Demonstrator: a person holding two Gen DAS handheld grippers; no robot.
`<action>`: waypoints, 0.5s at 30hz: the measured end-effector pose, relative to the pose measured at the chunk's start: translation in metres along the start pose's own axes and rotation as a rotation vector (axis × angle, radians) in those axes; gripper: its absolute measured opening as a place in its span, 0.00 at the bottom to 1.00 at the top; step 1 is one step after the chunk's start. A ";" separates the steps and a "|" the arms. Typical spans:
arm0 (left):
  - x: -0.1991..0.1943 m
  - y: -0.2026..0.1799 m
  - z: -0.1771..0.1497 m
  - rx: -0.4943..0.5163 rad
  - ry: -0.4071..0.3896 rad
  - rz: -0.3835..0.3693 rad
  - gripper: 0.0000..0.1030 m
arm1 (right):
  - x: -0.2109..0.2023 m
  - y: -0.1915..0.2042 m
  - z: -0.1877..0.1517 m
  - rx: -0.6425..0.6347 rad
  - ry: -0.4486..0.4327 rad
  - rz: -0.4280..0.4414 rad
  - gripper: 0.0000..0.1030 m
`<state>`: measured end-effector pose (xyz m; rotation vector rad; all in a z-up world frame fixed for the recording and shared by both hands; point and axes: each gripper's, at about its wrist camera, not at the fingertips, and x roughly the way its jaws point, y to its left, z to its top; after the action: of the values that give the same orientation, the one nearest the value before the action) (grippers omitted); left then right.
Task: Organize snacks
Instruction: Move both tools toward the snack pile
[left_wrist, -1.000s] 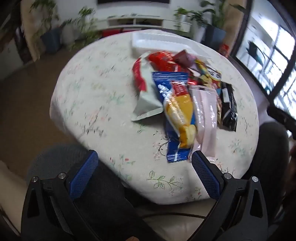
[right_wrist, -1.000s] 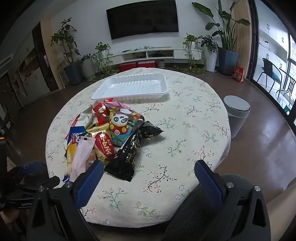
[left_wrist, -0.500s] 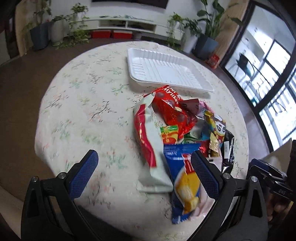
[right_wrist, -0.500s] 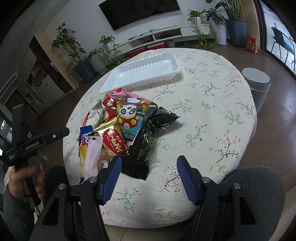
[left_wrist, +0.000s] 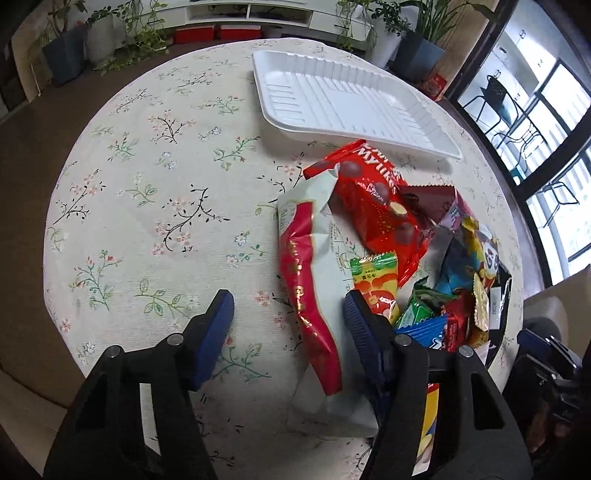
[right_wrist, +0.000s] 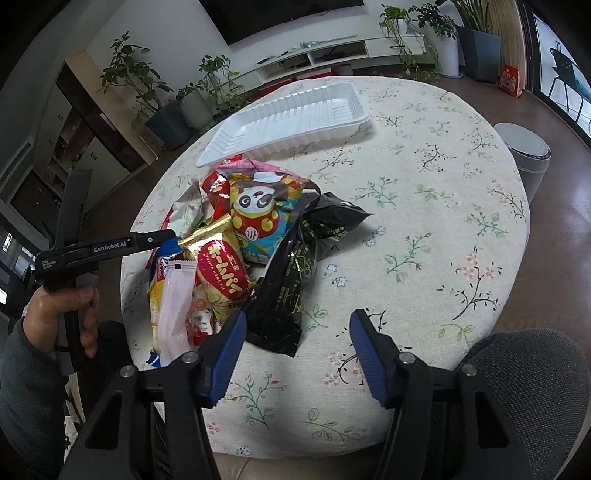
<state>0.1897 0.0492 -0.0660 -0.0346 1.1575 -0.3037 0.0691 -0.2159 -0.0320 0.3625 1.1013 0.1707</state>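
Step in hand, as I read it: first pick. Nothing is in the white tray (left_wrist: 354, 99) yet; all snacks sit heaped on the tabletop (left_wrist: 147, 177).

Left gripper (left_wrist: 288, 314): jaws released, spread wide, holding nothing. They straddle the red-and-white bag (left_wrist: 310, 266), which runs lengthwise between them and ahead. One finger sits over bare cloth on the outer side, the other is hard up against the pile, beside the small orange-green packet (left_wrist: 375, 280). Whether that finger touches the bag, I cannot tell. The red chocolate-ball bag (left_wrist: 373, 206) lies ahead, and the tray further ahead beyond it.

Right gripper (right_wrist: 295, 332): jaws also released, empty. The black bag (right_wrist: 291, 280) has its near end just ahead of the inner finger. The panda bag (right_wrist: 262, 218) is deeper in the heap, with the tray (right_wrist: 288, 118) far ahead.

Next move, my call: lower the left, close across the red-and-white bag's width, lift clear of its neighbours and carry it forward to the tray. The bag is long and floppy, so grip near the middle. Watch the inner finger: it could snag the small packets.
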 end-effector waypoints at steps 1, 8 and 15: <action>-0.001 -0.001 -0.003 0.012 0.010 0.000 0.59 | 0.001 0.000 0.000 0.002 0.004 -0.004 0.61; 0.020 -0.028 -0.002 0.127 0.050 0.087 0.57 | 0.007 0.004 0.000 -0.014 0.012 -0.012 0.61; 0.022 -0.014 0.001 0.124 0.039 0.062 0.27 | 0.010 -0.003 0.004 0.005 0.006 -0.032 0.61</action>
<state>0.1957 0.0296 -0.0830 0.1159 1.1738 -0.3216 0.0767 -0.2167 -0.0401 0.3485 1.1133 0.1408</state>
